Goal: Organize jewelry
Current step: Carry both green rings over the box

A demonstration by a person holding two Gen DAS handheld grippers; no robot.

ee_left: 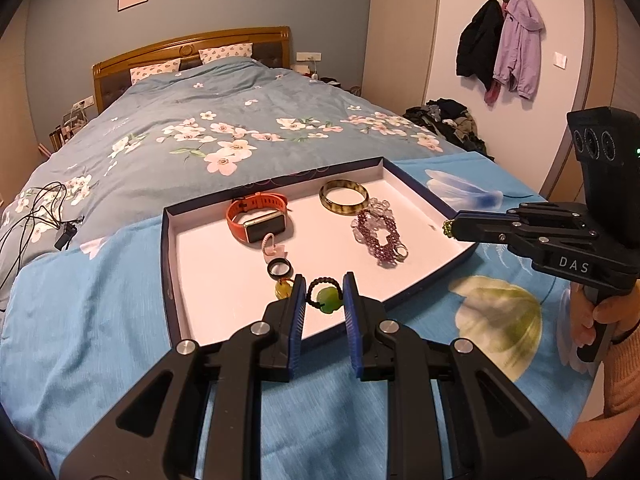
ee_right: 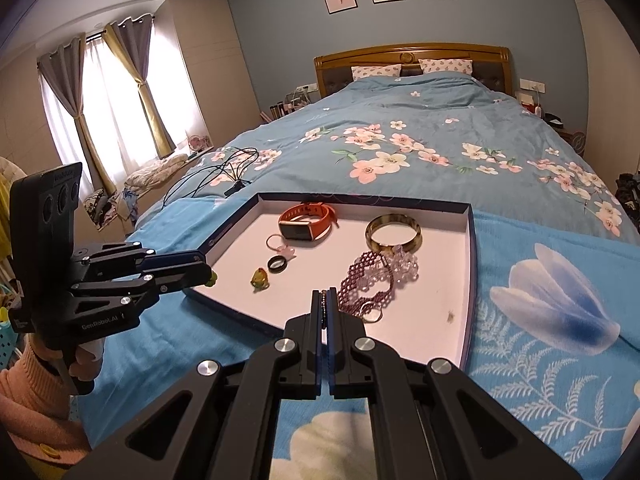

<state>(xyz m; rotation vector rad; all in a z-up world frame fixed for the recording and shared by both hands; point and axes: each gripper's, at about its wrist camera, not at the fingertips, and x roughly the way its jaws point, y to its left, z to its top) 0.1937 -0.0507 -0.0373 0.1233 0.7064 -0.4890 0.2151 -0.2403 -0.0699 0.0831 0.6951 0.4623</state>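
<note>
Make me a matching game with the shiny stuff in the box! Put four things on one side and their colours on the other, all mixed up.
Things:
1. watch strap
2. round bangle
3. beaded bracelet
4. pendant between the left gripper's pads

Colours:
A. purple
B. green
C. orange
D. mottled yellow-brown

Pairs: 1-C, 2-D, 3-A, 4-B

The first three all lie in the white tray.

"DAS" — right gripper; "GenRobot.AI" — left gripper.
</note>
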